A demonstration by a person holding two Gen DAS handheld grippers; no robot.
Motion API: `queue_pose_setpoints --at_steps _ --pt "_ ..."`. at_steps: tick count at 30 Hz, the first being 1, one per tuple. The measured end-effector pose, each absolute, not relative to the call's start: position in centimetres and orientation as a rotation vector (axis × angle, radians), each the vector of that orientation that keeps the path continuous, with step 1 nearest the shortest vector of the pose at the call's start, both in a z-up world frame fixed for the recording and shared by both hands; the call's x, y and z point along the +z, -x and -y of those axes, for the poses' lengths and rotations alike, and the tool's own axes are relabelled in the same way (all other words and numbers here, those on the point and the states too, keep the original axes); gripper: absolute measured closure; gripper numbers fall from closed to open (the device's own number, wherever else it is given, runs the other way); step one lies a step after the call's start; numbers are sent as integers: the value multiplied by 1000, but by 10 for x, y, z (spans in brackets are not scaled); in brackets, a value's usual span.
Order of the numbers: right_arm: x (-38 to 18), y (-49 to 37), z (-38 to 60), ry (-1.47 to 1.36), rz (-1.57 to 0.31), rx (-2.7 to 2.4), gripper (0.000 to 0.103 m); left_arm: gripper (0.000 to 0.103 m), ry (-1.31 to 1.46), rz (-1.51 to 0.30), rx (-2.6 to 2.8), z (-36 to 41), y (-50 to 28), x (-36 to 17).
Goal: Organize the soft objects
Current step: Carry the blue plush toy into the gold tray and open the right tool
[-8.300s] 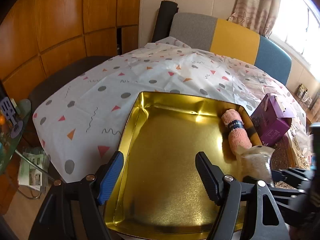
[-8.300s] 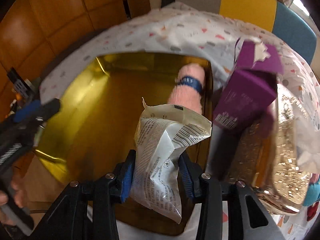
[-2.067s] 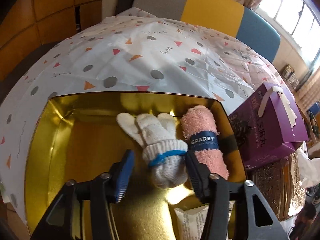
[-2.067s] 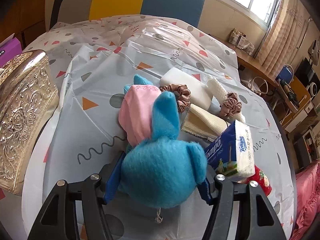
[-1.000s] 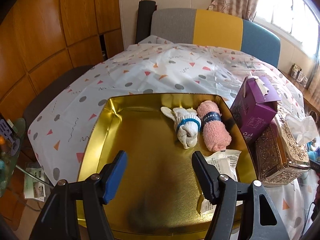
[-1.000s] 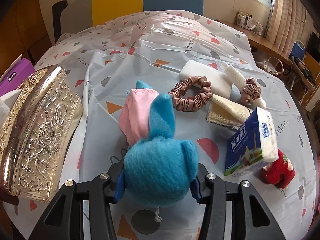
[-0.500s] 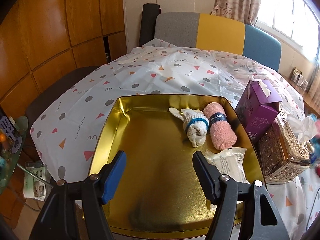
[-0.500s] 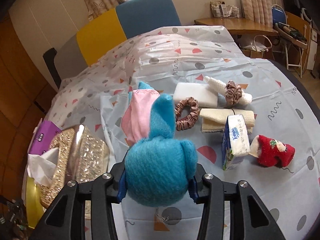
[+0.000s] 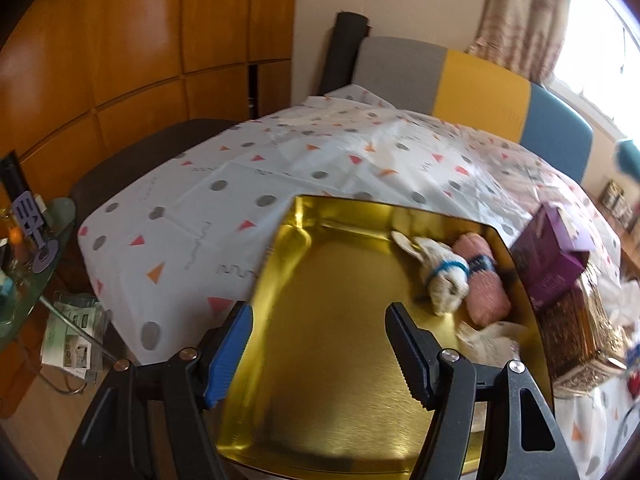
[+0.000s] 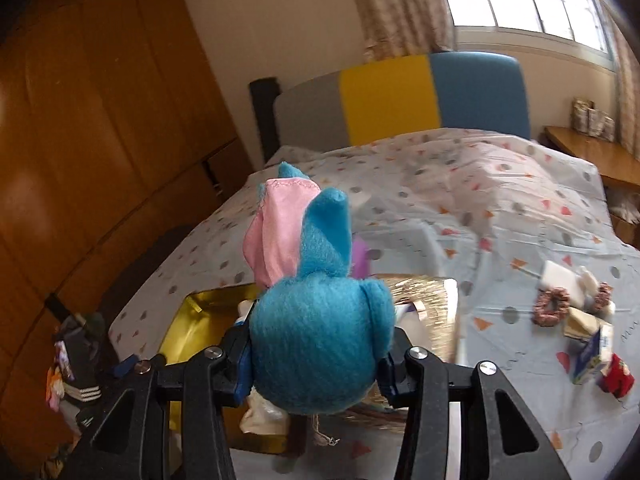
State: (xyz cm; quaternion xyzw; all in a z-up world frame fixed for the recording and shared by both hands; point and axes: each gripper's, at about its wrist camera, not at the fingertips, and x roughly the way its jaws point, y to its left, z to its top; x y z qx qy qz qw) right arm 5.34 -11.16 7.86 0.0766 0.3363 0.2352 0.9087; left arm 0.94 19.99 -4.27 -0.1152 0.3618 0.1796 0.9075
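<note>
My right gripper (image 10: 316, 364) is shut on a blue plush toy (image 10: 320, 344) with pink ears, held up in the air above the table. Below and behind the toy lies the gold tray (image 10: 188, 324). In the left wrist view the gold tray (image 9: 296, 264) fills the middle, holding a white glove (image 9: 440, 276), a rolled pink towel (image 9: 484, 284) and a white packet (image 9: 492, 344) along its right side. My left gripper (image 9: 320, 344) hangs open over the tray's near end, nothing between its fingers. A bit of the blue toy (image 9: 628, 160) shows at the far right.
A purple box (image 9: 556, 260) and an ornate gold tissue box (image 9: 580, 336) stand right of the tray. Scrunchies (image 10: 552, 304), a tissue pack (image 10: 592, 352) and a red item (image 10: 616, 376) lie on the patterned tablecloth (image 10: 500, 216). A chair (image 10: 400, 96) stands behind; a glass side table (image 9: 24, 264) sits left.
My right gripper has lifted the blue toy off the table and swung left toward the tray. The left gripper has shifted left and rolled a little, staying open.
</note>
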Motion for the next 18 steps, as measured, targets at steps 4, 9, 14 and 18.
queue_pose_setpoints --at_steps 4,9,14,18 --pt "40 -54 32 -99 -835 588 55 33 251 -740 398 -215 -2 -43" --pt "-23 -56 -32 -72 -1033 633 53 34 282 -748 415 -231 6 -49" --pt "-61 -60 -55 -1 -1109 587 44 34 286 -757 410 -233 7 -53" --pt "-73 -59 -58 64 -1100 549 40 33 274 -769 389 -228 6 -57"
